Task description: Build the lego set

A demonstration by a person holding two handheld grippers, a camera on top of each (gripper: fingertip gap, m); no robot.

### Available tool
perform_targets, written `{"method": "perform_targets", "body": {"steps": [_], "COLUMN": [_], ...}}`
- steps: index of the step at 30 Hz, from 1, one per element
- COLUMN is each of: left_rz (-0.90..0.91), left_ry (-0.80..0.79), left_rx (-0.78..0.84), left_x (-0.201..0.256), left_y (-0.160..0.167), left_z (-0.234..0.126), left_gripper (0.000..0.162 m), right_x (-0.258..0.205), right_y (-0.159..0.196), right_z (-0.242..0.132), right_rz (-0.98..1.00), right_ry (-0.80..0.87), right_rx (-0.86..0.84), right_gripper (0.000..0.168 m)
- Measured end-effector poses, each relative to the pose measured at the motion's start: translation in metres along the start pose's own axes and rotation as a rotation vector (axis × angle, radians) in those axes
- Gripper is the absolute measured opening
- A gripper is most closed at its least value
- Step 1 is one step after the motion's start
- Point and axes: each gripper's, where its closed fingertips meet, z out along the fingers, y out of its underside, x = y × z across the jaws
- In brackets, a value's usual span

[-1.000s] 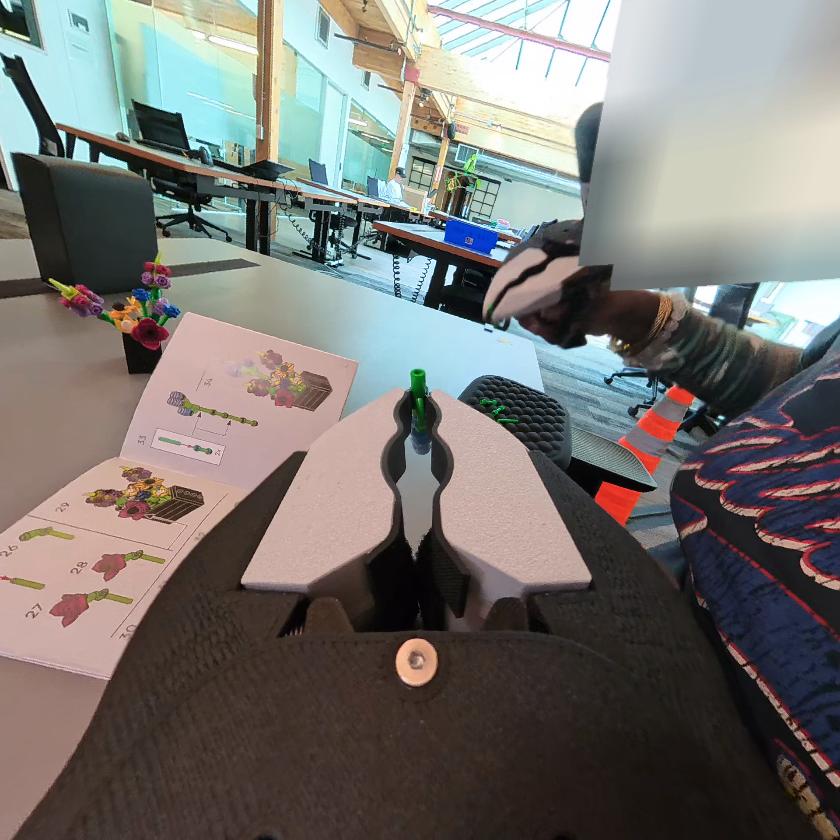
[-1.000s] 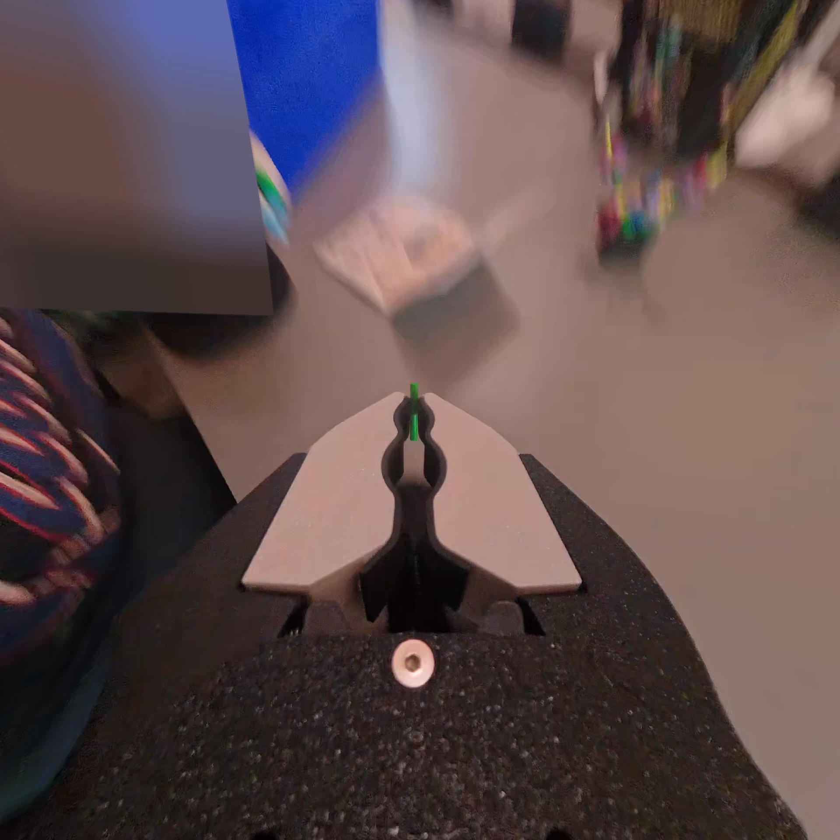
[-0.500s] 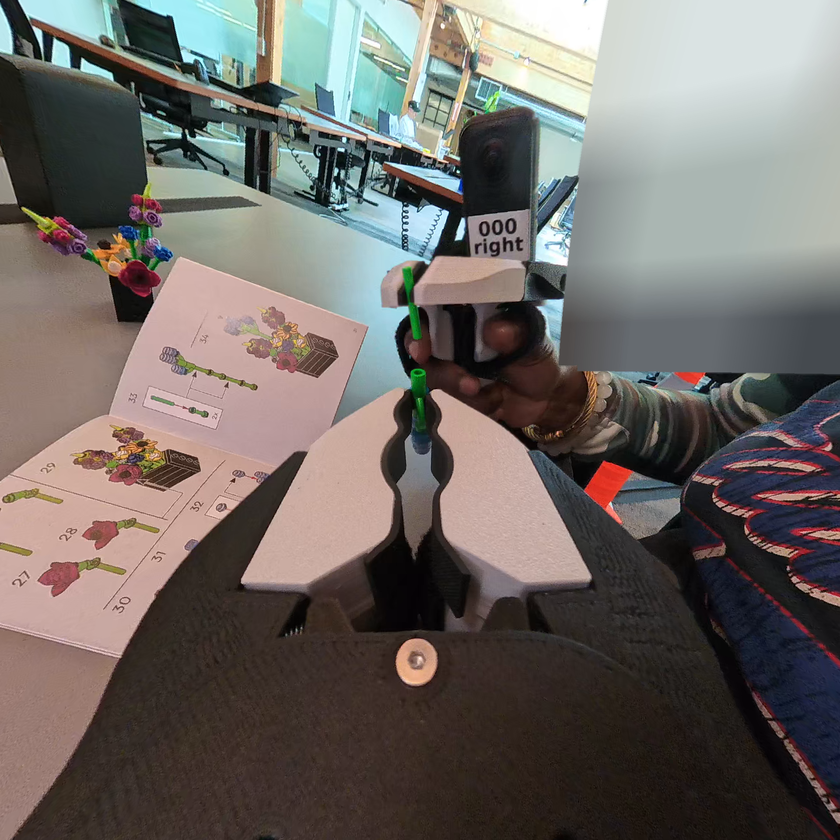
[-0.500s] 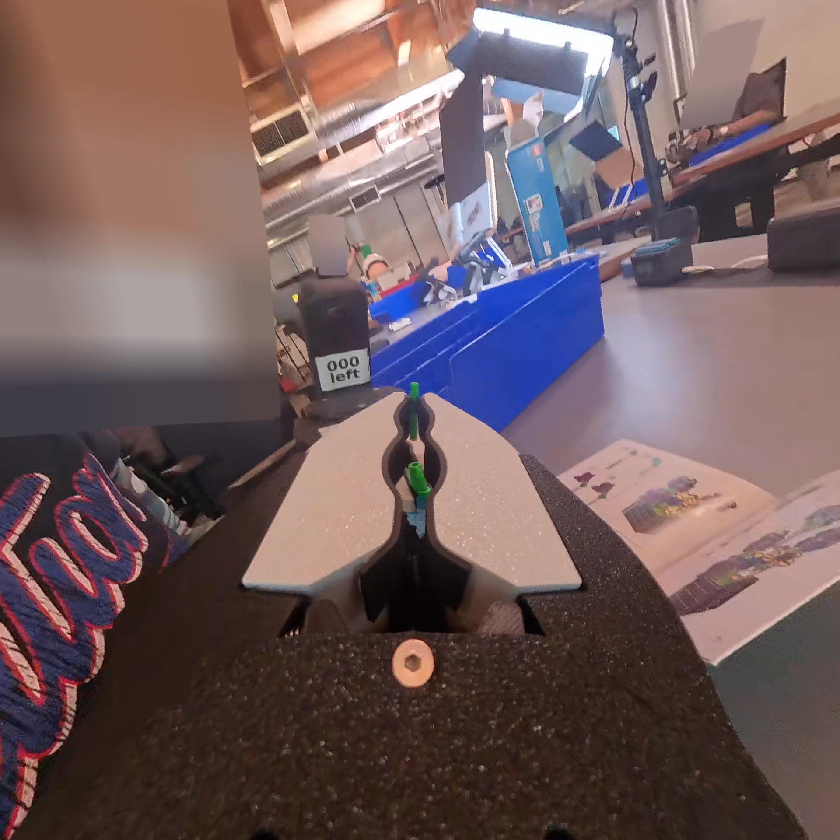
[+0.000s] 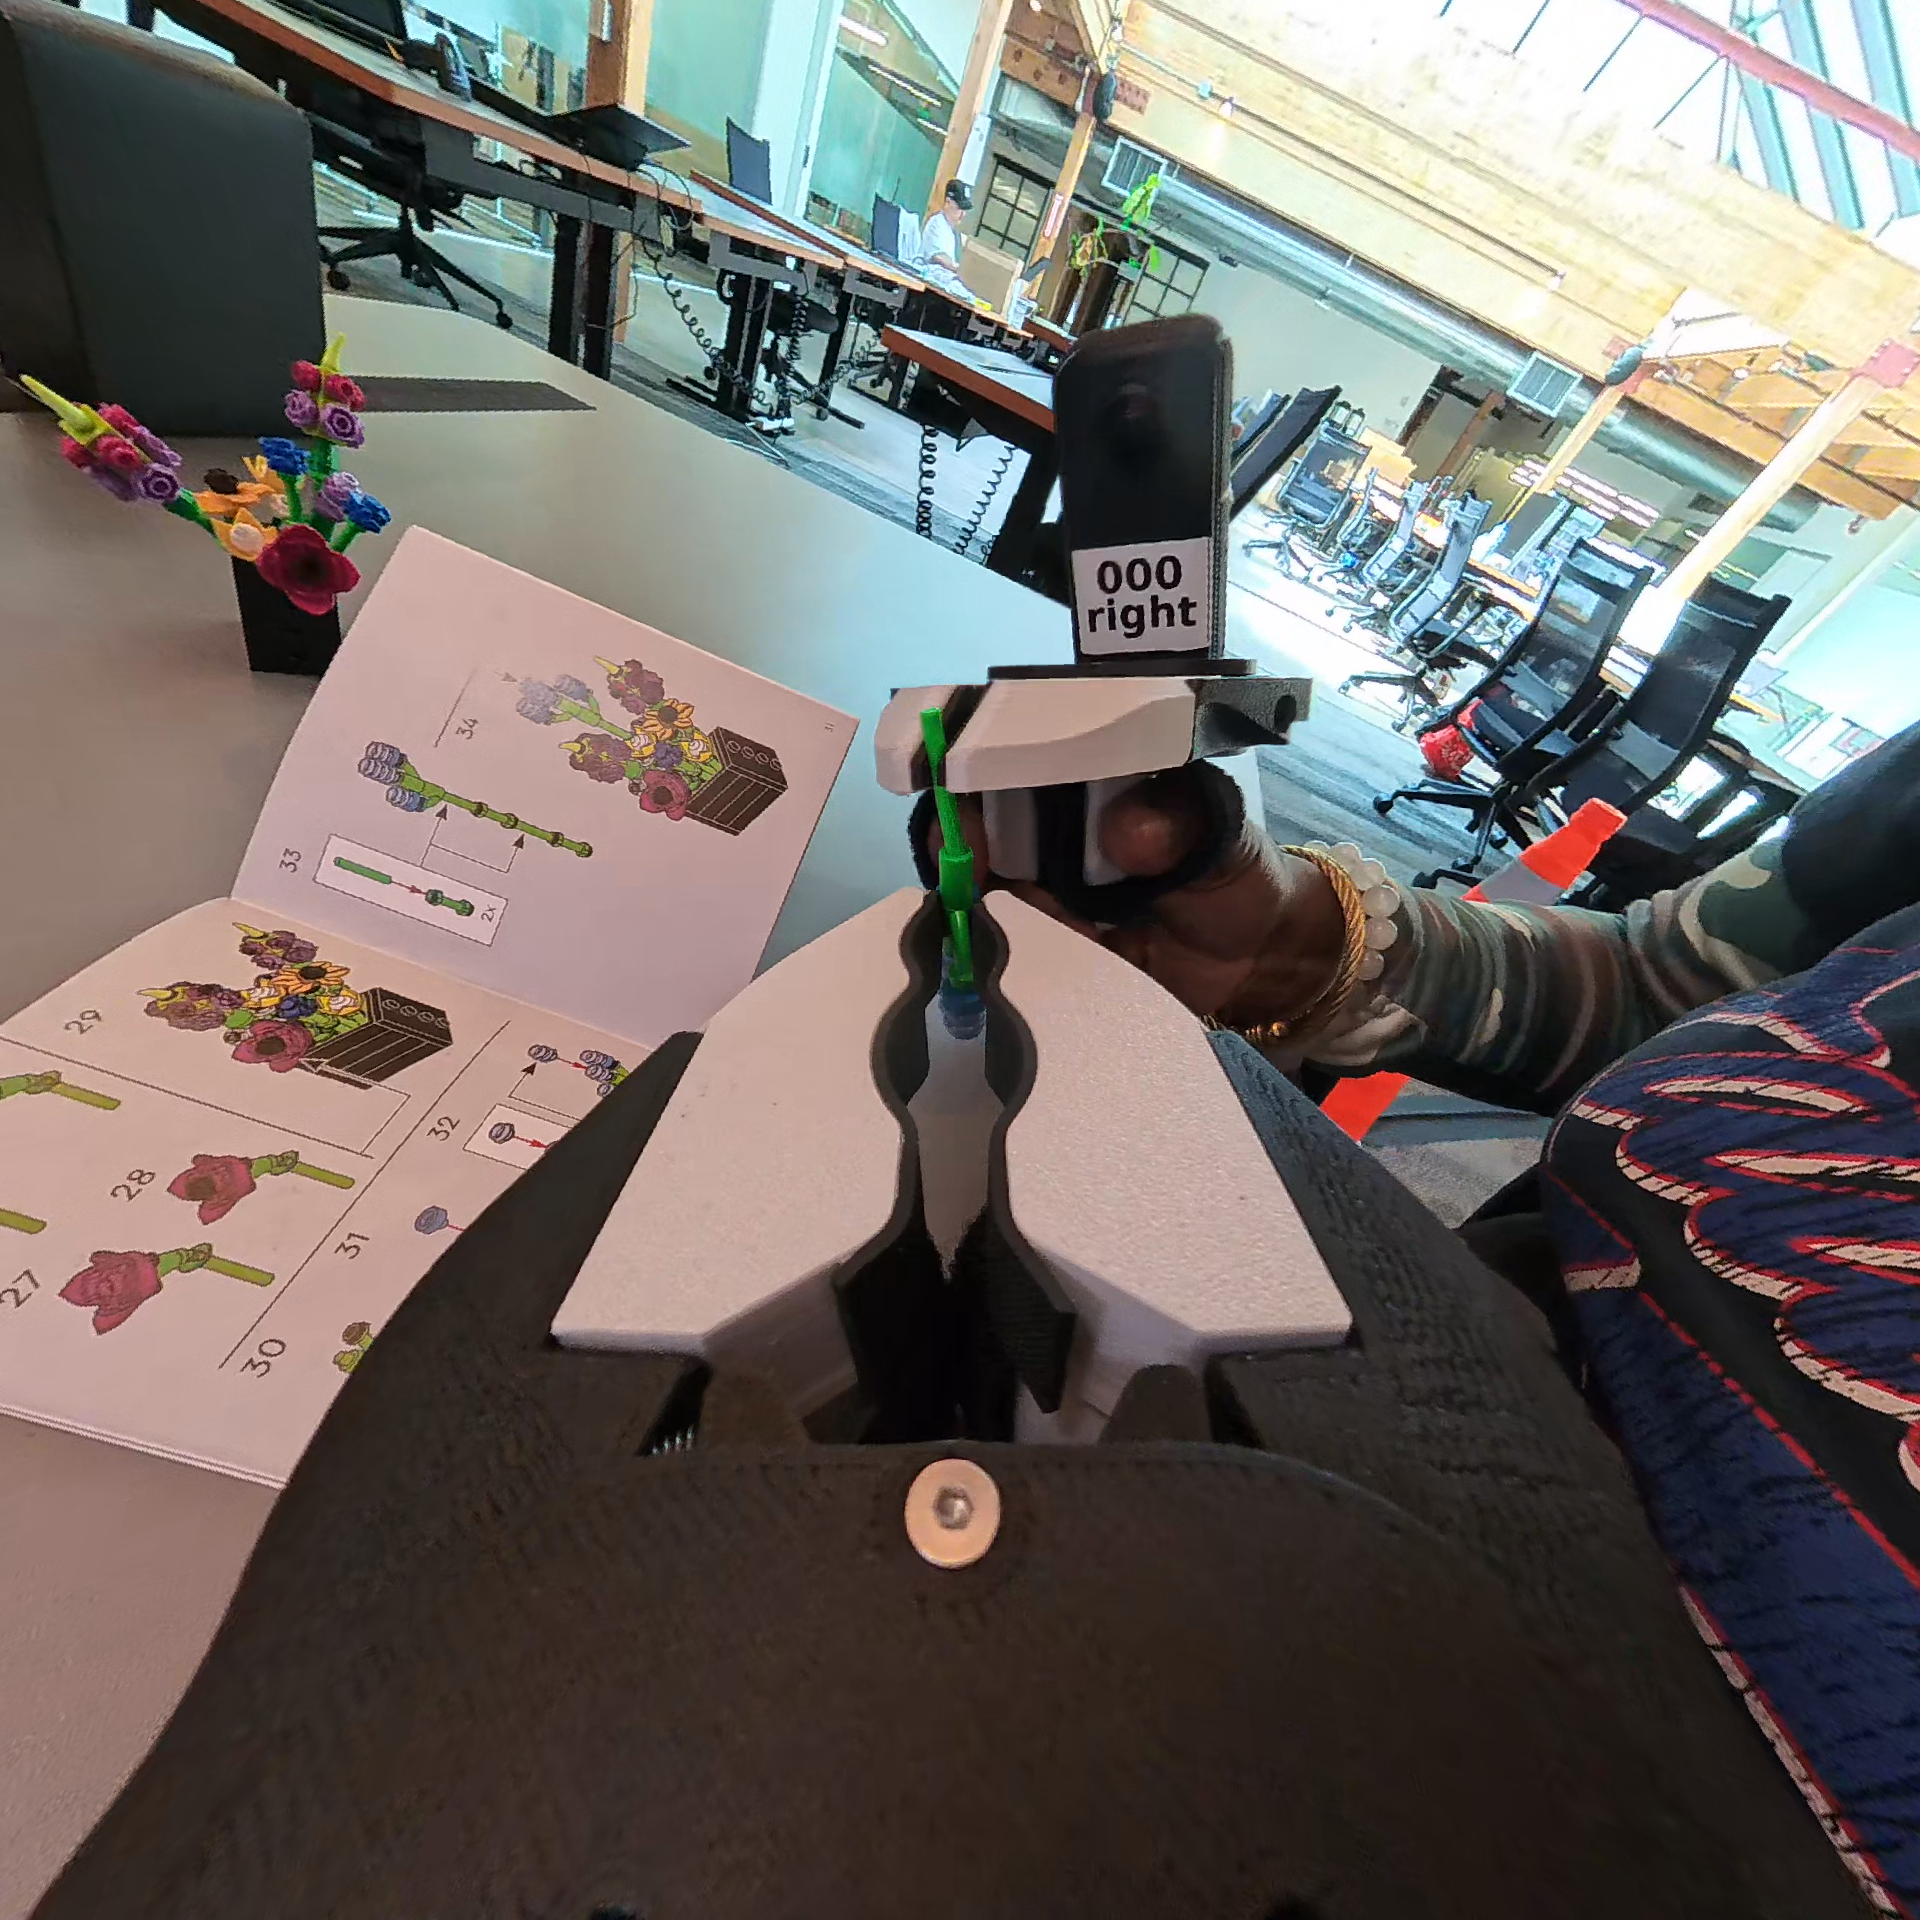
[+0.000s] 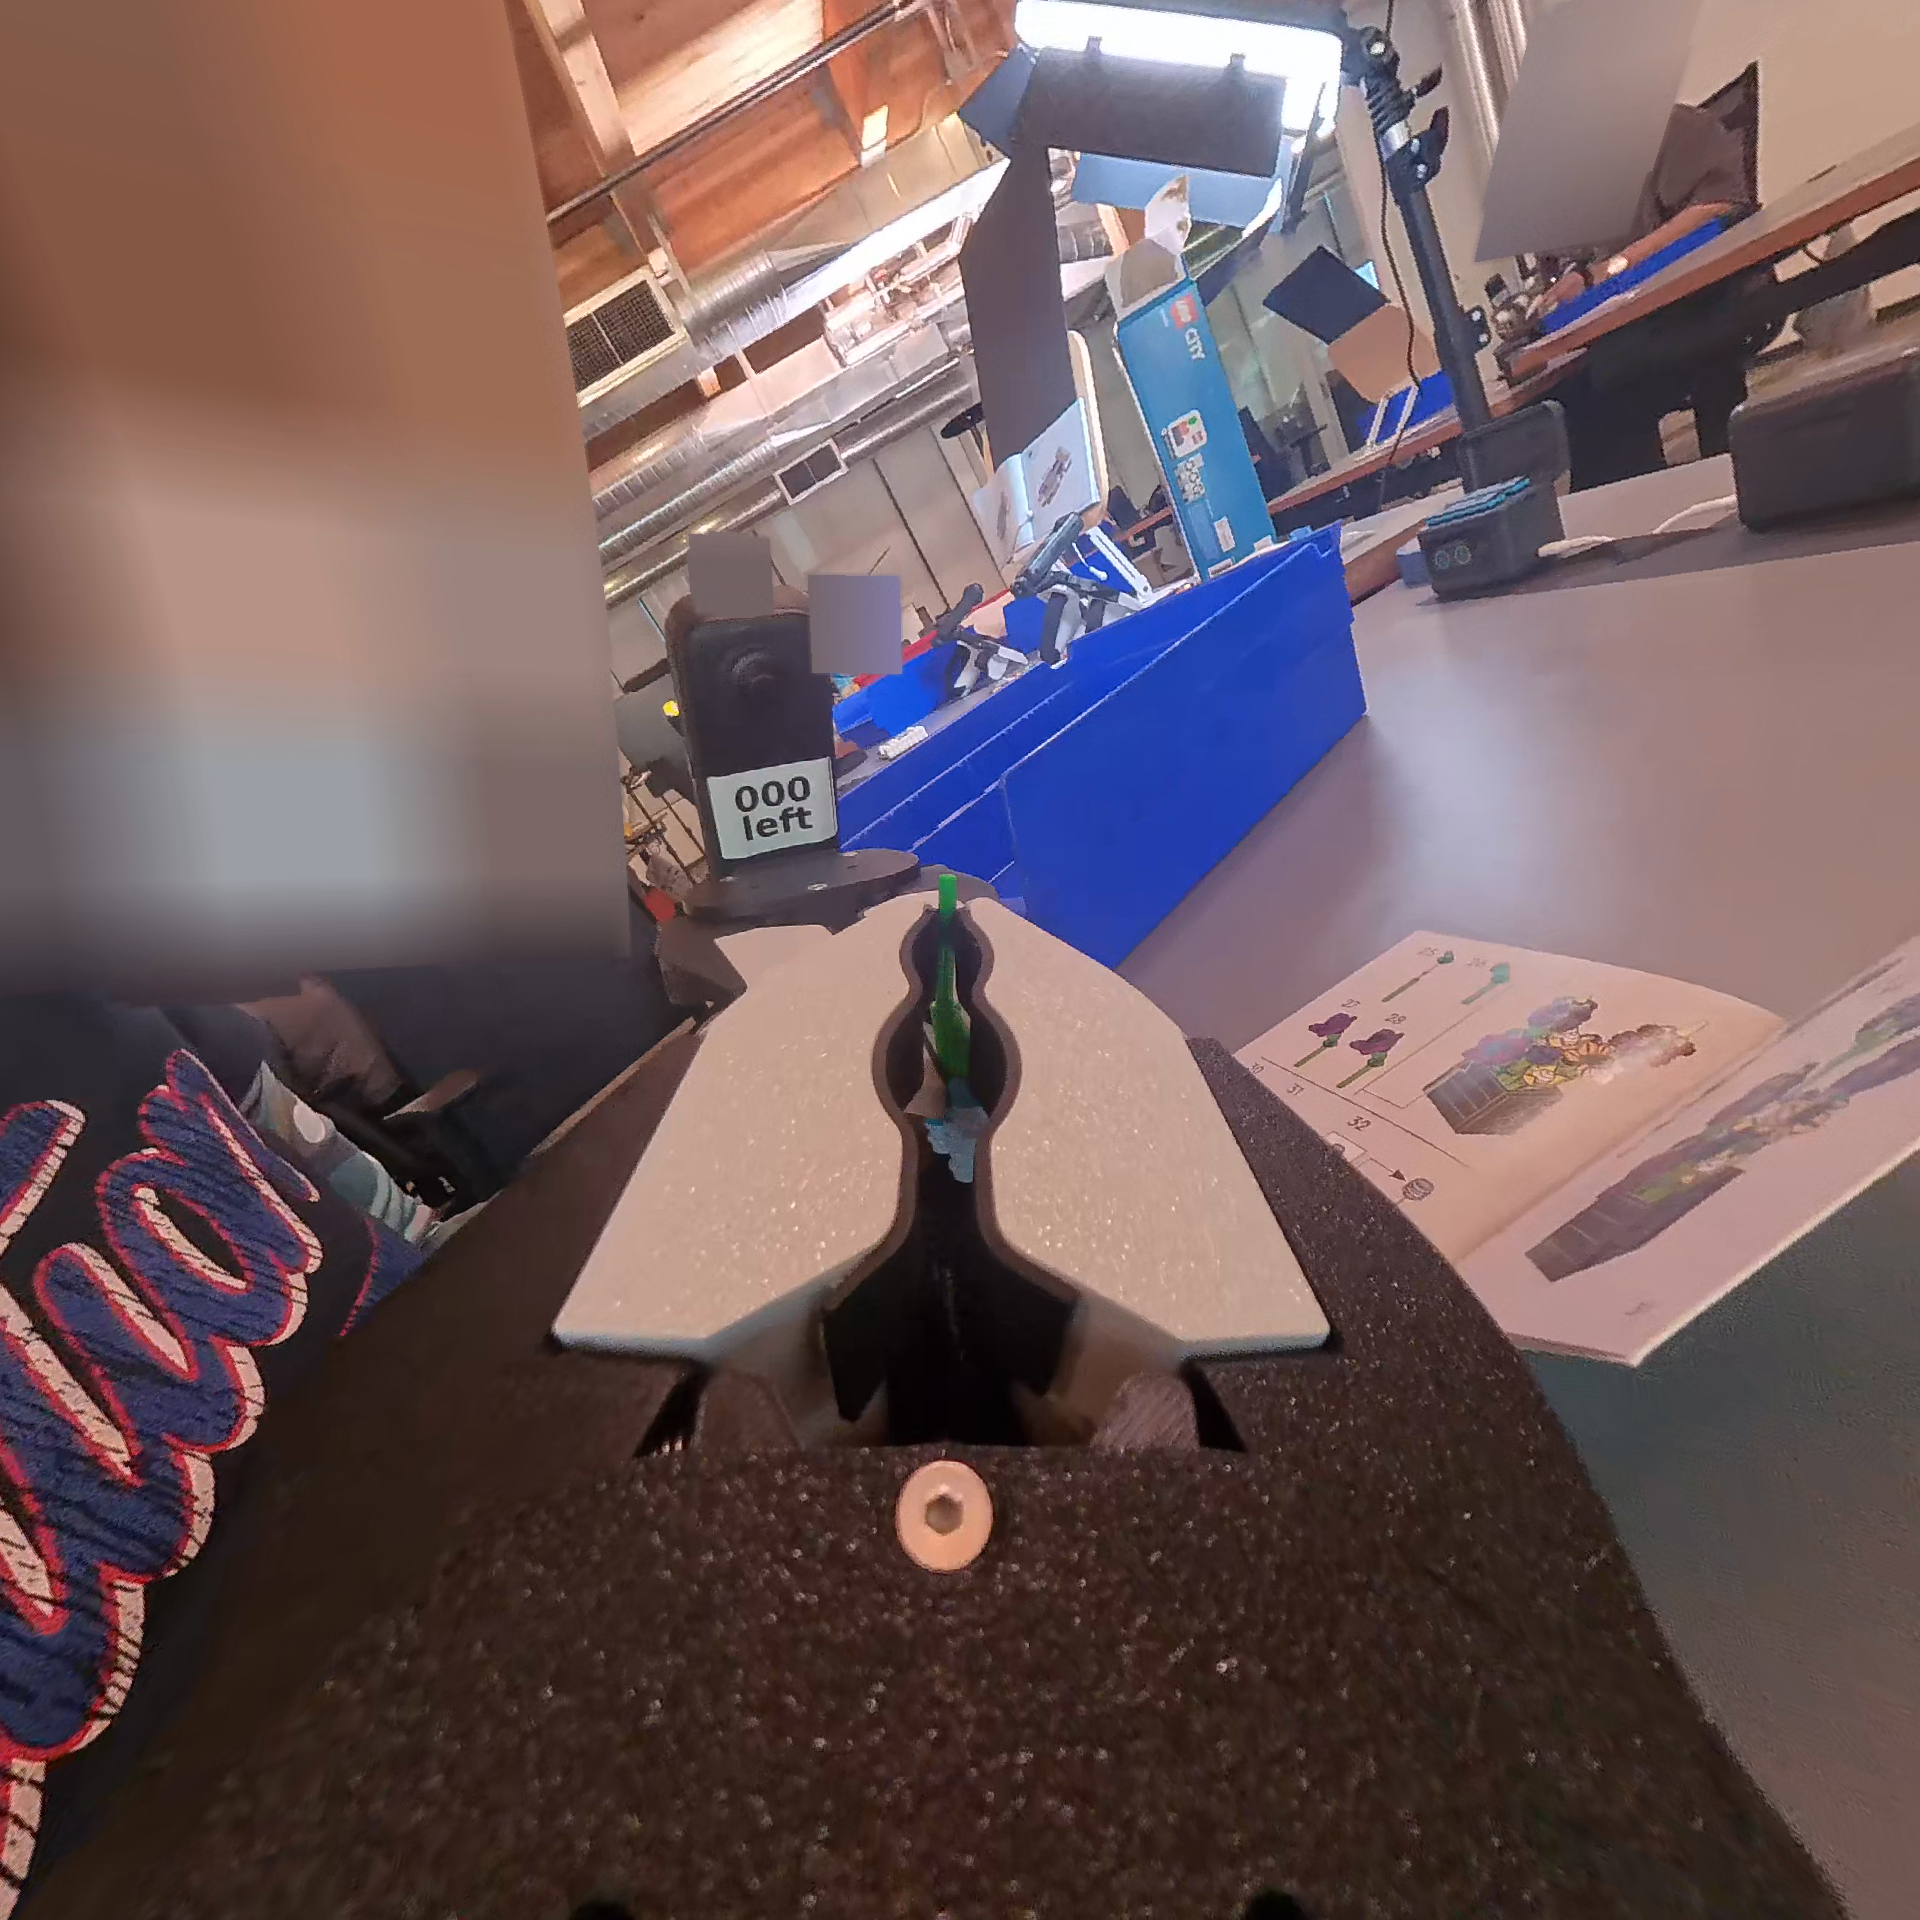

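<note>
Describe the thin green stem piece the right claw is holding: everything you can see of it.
The thin green stem piece is a slim, bright green plastic rod, pinched near its top at the tip of the right claw and hanging down almost upright. Its lower end meets the thicker green connector held in the left claw, which has a blue part below. It is held above the table.

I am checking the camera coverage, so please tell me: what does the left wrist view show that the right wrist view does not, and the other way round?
Only the left wrist view shows the finished flower bouquet in its black pot on the table, and the hand holding the right gripper.

Only the right wrist view shows the blue bins and the studio light overhead.

Both show the open instruction booklet and the two grippers meeting, each shut on a thin green piece: the left gripper on a green connector, the right on a green stem.
</note>
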Motion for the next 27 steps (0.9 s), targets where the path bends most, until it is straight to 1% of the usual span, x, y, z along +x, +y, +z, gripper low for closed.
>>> {"method": "perform_targets", "body": {"steps": [5,9,13,21,24,27], "left_rz": [-0.002,-0.025,-0.035,-0.076,-0.108,-0.096], "left_ry": [-0.002,-0.01,-0.024,-0.004,-0.001,-0.009], "left_rx": [0.001,-0.015,-0.042,-0.072,-0.054,-0.052], "left_x": [0.0,-0.003,-0.006,-0.007,-0.009,-0.009], "left_y": [0.0,0.003,0.006,0.01,0.008,0.008], "left_z": [0.0,0.001,0.002,0.004,0.003,0.003], "left_gripper": [0.004,0.004,0.004,0.004,0.003,0.003], "right_x": [0.001,0.004,0.008,0.011,0.013,0.013], "right_y": [0.001,0.004,0.009,0.013,0.013,0.013], "right_z": [0.0,0.0,-0.001,-0.004,-0.006,-0.004], "right_rz": [-0.016,-0.082,-0.082,-0.193,-0.177,-0.132], "right_ry": [0.015,0.068,0.102,0.18,0.202,0.201], "right_rx": [0.018,-0.001,-0.011,-0.046,-0.027,0.003], "right_gripper": [0.003,0.003,0.003,0.003,0.003,0.002]}}
